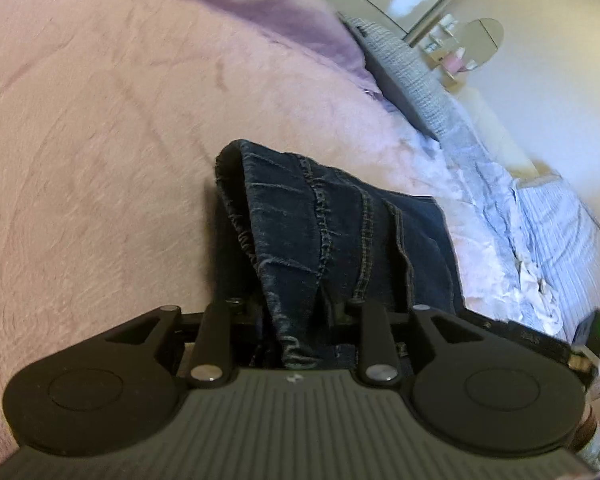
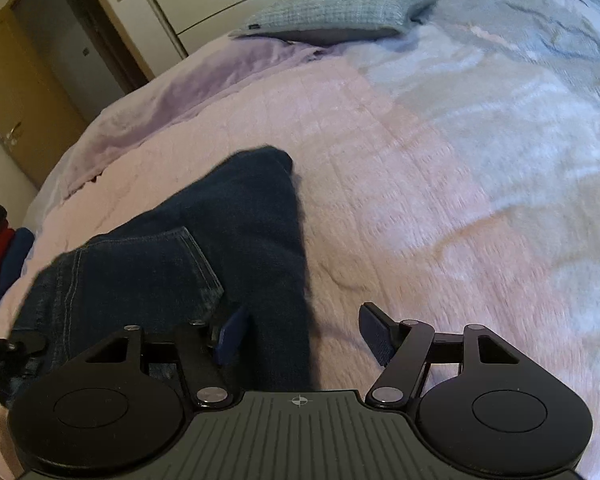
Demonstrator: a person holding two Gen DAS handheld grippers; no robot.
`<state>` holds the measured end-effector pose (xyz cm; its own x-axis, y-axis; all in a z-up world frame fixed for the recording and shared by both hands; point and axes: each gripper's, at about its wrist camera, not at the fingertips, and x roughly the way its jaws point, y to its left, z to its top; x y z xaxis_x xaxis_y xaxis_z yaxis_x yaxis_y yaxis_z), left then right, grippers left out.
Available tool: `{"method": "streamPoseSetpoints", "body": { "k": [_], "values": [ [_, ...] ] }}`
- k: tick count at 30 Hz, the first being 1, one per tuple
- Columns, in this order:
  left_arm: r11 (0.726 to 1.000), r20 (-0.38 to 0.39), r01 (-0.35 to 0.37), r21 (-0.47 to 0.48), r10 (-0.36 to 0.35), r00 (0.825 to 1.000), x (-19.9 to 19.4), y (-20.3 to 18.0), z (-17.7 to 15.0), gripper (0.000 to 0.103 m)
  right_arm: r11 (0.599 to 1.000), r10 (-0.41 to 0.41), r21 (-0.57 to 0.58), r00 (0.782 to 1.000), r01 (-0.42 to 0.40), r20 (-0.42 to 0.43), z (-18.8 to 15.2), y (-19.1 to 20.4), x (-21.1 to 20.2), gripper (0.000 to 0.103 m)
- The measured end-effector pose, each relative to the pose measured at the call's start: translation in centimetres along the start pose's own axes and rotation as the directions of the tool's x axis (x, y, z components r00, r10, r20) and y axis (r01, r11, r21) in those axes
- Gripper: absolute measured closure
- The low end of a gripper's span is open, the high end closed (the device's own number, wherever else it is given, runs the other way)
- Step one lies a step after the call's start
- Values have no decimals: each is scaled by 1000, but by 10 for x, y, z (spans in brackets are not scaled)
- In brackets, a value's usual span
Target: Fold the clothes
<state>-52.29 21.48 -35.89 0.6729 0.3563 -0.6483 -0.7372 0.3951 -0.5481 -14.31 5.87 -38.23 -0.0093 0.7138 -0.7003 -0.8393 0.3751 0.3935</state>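
Dark blue jeans [image 1: 340, 232] rise from the pink blanket [image 1: 100, 160], with a bunched fold of denim clamped between the fingers of my left gripper [image 1: 300, 320], which is shut on it. In the right wrist view the jeans [image 2: 140, 272] lie spread on the pink blanket [image 2: 420, 220], one dark leg running away toward the bed's middle. My right gripper [image 2: 304, 332] is open just above the bed, its blue-padded fingers [image 2: 376, 334] set wide either side of that leg without pinching it.
A grey knitted pillow [image 2: 340, 8] and a purple throw [image 2: 188, 84] lie at the far end of the bed. Crumpled white and light blue bedding [image 1: 520, 240] is on the right. Folded red, blue and dark clothes [image 2: 0, 256] sit at the left edge.
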Motion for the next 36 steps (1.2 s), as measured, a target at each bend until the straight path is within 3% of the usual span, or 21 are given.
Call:
{"method": "streamPoseSetpoints", "body": {
  "k": [2,3,6,8,9,12,13,14,16,20,23,26,32,36],
  "values": [
    [1000,6,10,-17,-10,1000,-6,4,1,79,1000,8,12,1000,-8,8,-2,-4,-7,36],
    [1000,18,-20,7,20,1000,-14,0,3,79,1000,2,9,1000,-3,15,-2,-5,-11,36],
    [978,84,-181,107,172,981,-42,-17,13,82,1000,2,-17,999,-1,49,5,-2,-18,36],
    [967,153,-217,134,196,969,-57,-29,23,89,999,12,-47,997,-8,77,12,5,-19,36],
    [970,163,-194,147,170,972,-59,-35,28,90,998,17,-63,996,-11,91,16,8,-19,36],
    [969,141,-128,210,99,985,-39,-65,45,95,994,35,-108,991,-20,133,26,17,-19,41],
    [962,129,-123,243,93,987,-25,-76,48,95,990,52,-134,988,-33,143,30,25,-16,54],
    [952,110,-126,277,99,989,-8,-87,51,96,985,75,-164,987,-52,140,34,37,-9,61],
    [930,83,-145,337,124,989,25,-101,54,96,973,100,-220,987,-71,124,40,57,9,62],
    [878,110,-262,400,238,965,75,-89,42,94,938,65,-347,990,-18,124,45,86,45,62],
    [873,186,-244,422,180,966,88,-56,19,94,907,-4,-418,993,55,121,37,80,77,61],
    [903,206,-211,375,141,968,83,-46,16,95,930,29,-367,993,15,115,32,64,88,61],
    [907,251,-248,342,166,954,52,-57,33,97,976,100,-208,980,-63,174,50,42,60,61],
    [885,256,-318,341,238,937,53,-50,38,95,977,53,-213,983,-15,177,70,40,63,61]
  ]
}}
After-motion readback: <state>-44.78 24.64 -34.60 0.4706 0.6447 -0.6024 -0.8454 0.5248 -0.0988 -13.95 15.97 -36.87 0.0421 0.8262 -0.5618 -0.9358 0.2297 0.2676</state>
